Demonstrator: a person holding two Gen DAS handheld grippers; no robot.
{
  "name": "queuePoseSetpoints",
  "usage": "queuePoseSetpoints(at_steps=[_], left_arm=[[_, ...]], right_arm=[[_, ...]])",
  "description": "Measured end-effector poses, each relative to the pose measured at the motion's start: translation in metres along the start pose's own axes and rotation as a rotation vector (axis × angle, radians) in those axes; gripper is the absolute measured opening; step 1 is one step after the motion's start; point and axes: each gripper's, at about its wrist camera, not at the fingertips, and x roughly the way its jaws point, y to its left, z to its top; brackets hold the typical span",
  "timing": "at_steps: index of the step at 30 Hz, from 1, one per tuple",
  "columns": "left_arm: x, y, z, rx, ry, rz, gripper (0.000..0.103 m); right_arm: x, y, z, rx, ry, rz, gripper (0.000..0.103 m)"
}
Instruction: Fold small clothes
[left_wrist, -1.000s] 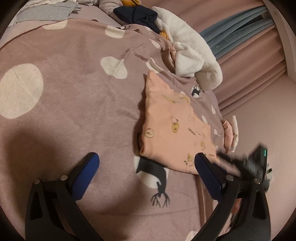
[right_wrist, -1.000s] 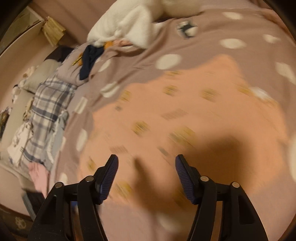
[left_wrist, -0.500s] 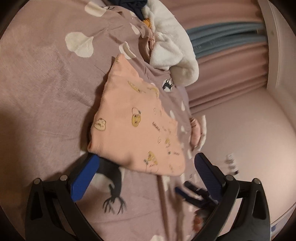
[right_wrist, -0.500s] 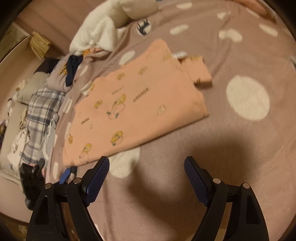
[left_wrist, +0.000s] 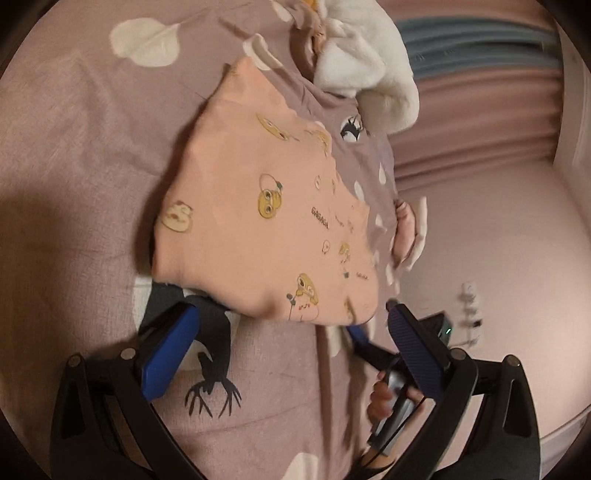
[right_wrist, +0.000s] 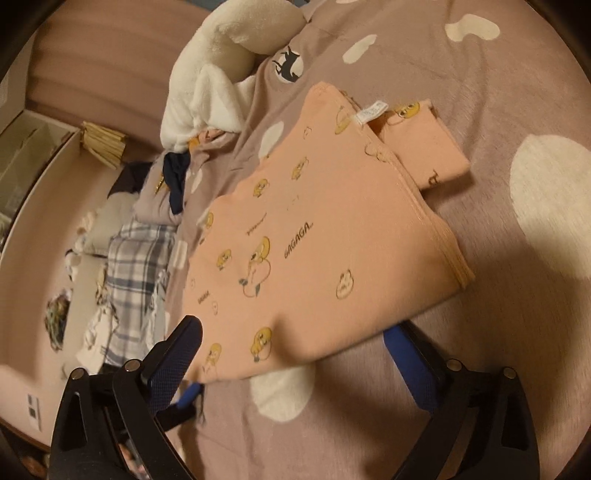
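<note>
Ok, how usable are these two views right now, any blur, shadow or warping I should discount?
Left wrist view: fisheye bends the edges, slight blur on the peach garment, a dark shadow falls across the blanket at left. Right wrist view: the garment print is fairly sharp, the room at left is blurred, a heavy shadow covers the blanket at lower right; warm, dim light in both.

Soft matt peach cloth garment (left_wrist: 258, 221) lies on a brushed mauve blanket (left_wrist: 74, 147) beside a fluffy white fleece (left_wrist: 369, 62).
</note>
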Motion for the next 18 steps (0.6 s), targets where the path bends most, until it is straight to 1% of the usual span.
queuePoseSetpoints(at_steps=[3,5,7,10,13,16,18], left_arm=[[0.005,0.000,0.001,-0.009,-0.032,0.029,0.102],[0.007,0.003,0.005,-0.032,-0.046,0.019,0.102],[0.007,0.008,0.009,-0.064,-0.069,-0.007,0.102],[0.006,0.013,0.015,-0.109,-0.080,-0.028,0.102],[0.009,0.011,0.020,-0.109,-0.087,-0.031,0.102],[0.013,0.006,0.020,-0.082,-0.090,-0.006,0.102],[0.016,0.004,0.020,-0.059,-0.089,0.009,0.102]], right_arm=[[0.005,0.007,0.000,-0.035,-0.011,-0.026,0.102],[0.005,0.008,0.001,-0.044,-0.021,-0.041,0.102],[0.006,0.008,0.001,-0.054,-0.026,-0.049,0.102],[0.005,0.004,0.004,-0.044,-0.024,-0.035,0.102],[0.004,-0.002,0.008,-0.013,-0.014,-0.010,0.102],[0.005,-0.004,0.011,0.007,-0.011,0.005,0.102],[0.006,-0.003,0.012,-0.002,-0.014,-0.001,0.102]])
